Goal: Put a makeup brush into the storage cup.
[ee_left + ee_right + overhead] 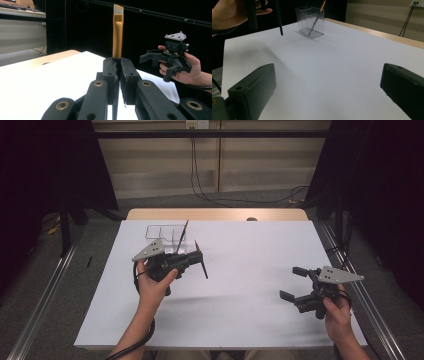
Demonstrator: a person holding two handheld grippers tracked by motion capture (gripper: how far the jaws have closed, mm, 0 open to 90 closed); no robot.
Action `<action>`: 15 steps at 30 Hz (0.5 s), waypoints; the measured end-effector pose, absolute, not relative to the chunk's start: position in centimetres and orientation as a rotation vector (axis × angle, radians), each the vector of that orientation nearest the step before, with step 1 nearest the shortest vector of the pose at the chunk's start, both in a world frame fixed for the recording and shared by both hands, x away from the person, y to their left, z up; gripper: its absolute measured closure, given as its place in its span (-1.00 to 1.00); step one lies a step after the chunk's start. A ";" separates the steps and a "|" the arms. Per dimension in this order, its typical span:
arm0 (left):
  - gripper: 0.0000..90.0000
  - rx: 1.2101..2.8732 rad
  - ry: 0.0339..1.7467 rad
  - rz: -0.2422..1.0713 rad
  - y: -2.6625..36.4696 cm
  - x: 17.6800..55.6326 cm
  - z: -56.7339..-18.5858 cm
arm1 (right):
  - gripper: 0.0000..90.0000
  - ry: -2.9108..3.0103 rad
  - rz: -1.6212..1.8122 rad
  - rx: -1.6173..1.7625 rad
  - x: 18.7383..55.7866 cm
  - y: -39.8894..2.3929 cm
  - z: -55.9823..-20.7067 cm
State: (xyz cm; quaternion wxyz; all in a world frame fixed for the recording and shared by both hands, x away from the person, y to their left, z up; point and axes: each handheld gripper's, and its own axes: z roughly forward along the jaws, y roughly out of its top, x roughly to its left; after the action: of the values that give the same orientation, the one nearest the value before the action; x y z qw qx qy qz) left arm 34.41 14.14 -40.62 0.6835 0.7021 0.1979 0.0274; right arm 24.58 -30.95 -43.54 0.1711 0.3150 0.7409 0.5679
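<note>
Gold-ferruled brush [117, 35] (clamped by left gripper [118, 65]) shows bristles close up.

The left claw [196, 258] is held above the table in the person's left hand [155, 282], its jaws pressed tight together and pointing to the right across the table. The left forearm comes up from the bottom edge. The right claw [295, 283] sits in the right hand [336, 312] near the table's right side, jaws spread wide with nothing between them, pointing left.
</note>
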 end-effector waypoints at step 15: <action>0.86 1.580 0.455 0.084 14.6 34.7 -40.1 | -1.00 2.105 1.595 0.897 24.4 -31.1 -43.6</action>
State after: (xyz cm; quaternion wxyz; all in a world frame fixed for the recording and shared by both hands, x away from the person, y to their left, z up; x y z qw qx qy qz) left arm 34.69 14.63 -40.07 0.6801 0.7036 0.2025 0.0372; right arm 24.36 -31.13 -43.60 0.1753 0.3165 0.7432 0.5628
